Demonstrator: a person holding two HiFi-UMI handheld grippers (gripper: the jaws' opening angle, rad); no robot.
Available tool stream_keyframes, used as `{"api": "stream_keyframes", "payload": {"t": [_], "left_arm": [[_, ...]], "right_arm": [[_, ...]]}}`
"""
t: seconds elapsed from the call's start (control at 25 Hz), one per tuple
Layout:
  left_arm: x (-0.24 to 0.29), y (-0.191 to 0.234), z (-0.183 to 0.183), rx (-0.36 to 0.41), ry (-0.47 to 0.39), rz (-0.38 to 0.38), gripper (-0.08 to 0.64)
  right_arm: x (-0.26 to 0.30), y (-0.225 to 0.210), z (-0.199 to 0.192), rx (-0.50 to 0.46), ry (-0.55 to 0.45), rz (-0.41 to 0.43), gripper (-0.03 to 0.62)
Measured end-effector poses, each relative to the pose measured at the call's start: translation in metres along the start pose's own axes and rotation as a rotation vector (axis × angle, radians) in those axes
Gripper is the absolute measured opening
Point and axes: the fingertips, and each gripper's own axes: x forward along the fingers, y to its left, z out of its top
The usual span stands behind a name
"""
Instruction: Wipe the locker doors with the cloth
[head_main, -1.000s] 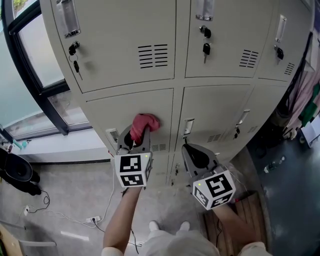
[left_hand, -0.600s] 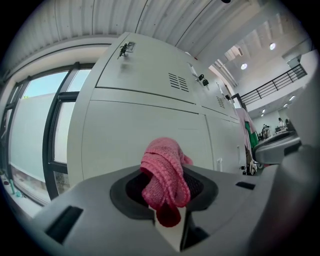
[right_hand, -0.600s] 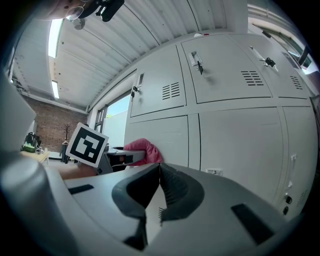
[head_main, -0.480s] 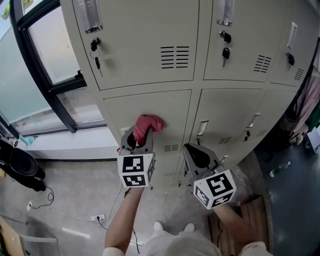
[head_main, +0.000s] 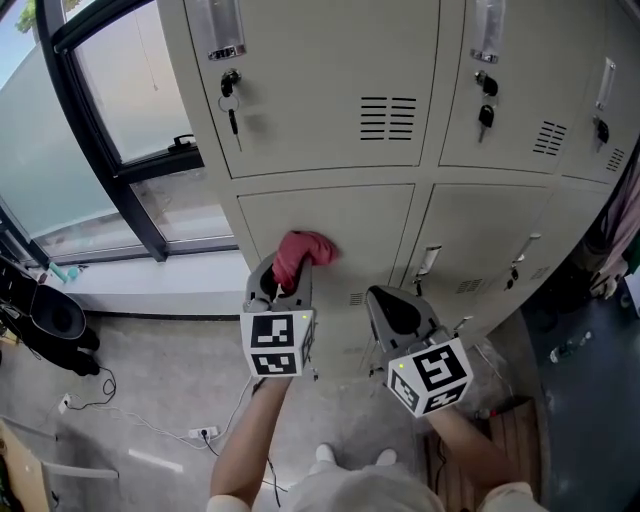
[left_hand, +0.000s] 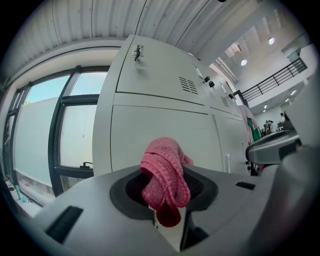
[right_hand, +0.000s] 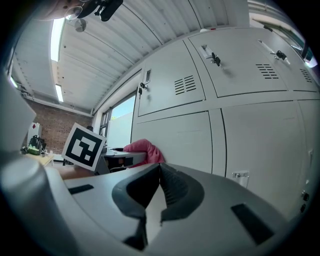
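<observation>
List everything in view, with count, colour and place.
locker doors: at least five, cream, ahead in two rows
keys: three, dark, hanging from upper-row locks
cloth: one, pink, before the lower left door
window: one, black-framed, left of the locker doors
power strip: one, white, on the floor at left
left gripper: one, grey, shut on the cloth
right gripper: one, grey, shut and empty, beside the left one

Wears pale trousers (head_main: 350, 492) and white shoes (head_main: 324, 455). Grey moulded shells on left claw (head_main: 280, 286) and right claw (head_main: 398, 312), black ribbed pads (right_hand: 175, 192) inside. White cubes (head_main: 274, 343) printed with black square markers, small green light at one corner.
</observation>
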Motion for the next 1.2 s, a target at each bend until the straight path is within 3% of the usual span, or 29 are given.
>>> {"api": "stream_keyframes", "payload": {"t": [0.72,1.2], "left_arm": [[-0.021,0.047,-0.012,-0.013,0.019,0.068,0.117],[-0.034,0.068,-0.050,-0.052,0.063,0.146,0.117]], "right_arm": [[0.015,0.029,0.004,-0.001,-0.012,0.022,0.008],[0.001,0.024,-0.008,-0.007,0.027,0.006,0.008]]}}
